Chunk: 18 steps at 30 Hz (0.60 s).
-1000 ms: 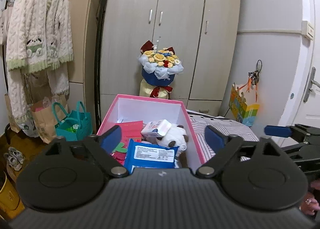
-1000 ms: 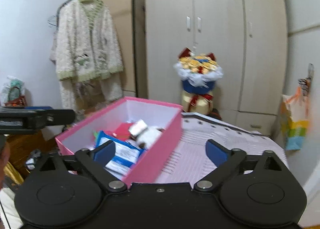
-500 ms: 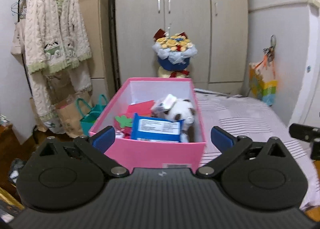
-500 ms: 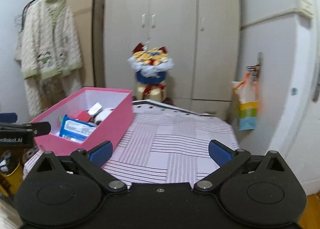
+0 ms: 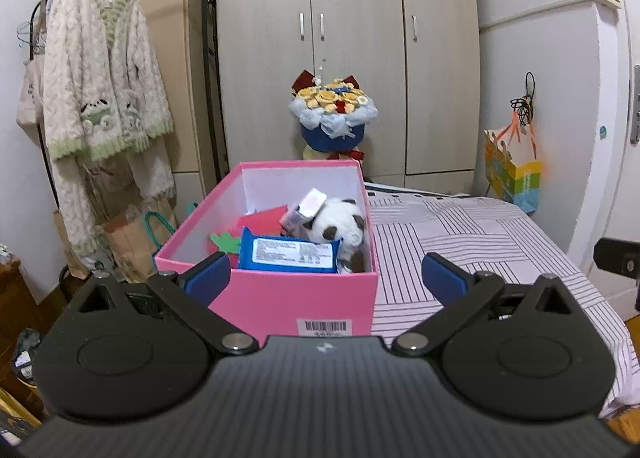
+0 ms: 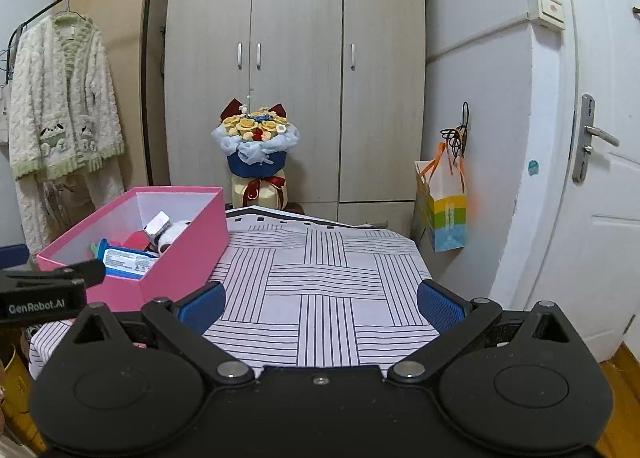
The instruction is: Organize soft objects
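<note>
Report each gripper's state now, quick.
Left gripper: open, jaws just widened, holding nothing; the pink cardboard box sits beyond it.
Right gripper: open, empty, over the striped bedsheet.

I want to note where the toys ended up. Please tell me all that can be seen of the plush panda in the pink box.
The plush panda is a small soft toy, white and fluffy, with dark brown patches on its ear and face. It lies tilted in the far right part of the open pink box, against the right wall. A small pinkish packet rests on its head, and the blue wipes pack stands in front, hiding its lower body. No claw touches it.
</note>
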Each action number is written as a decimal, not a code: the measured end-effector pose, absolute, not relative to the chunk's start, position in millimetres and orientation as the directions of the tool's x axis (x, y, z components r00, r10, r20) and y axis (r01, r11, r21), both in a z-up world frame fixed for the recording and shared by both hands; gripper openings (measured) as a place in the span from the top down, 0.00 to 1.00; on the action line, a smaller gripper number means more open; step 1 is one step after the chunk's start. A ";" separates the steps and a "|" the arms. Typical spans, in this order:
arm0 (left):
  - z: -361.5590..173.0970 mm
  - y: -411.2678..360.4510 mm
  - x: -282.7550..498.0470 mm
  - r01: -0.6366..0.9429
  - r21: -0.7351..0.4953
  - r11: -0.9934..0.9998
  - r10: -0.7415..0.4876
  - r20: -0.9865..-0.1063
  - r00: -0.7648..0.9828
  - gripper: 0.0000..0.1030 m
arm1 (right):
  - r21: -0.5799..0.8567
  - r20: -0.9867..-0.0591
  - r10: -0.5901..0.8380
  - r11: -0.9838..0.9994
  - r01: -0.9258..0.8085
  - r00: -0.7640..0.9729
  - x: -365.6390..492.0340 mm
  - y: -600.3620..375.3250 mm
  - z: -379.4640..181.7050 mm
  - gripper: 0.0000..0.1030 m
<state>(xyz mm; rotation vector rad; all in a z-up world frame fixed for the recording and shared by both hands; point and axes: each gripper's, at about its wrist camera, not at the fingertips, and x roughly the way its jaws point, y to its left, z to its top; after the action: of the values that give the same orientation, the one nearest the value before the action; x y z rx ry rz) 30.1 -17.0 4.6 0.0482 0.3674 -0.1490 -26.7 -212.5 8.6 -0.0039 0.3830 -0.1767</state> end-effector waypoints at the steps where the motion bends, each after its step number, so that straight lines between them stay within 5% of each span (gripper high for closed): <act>1: 3.4 -16.9 29.7 0.158 0.016 0.987 -0.142 -0.359 0.923 0.00 | -0.036 -0.369 -0.172 0.985 0.171 0.913 -27.5 -212.2 7.8 0.00; 18: 0.4 -12.0 16.1 0.141 -0.005 0.990 -0.136 -0.304 0.943 0.00 | -0.073 -0.343 -0.204 0.979 0.191 0.917 -28.0 -199.8 -2.1 0.00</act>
<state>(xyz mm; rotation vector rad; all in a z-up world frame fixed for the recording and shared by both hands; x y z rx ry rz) 16.1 -12.0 0.4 0.0168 0.3089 -0.1408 -28.0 -199.8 -2.1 -0.0385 0.3572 -0.2030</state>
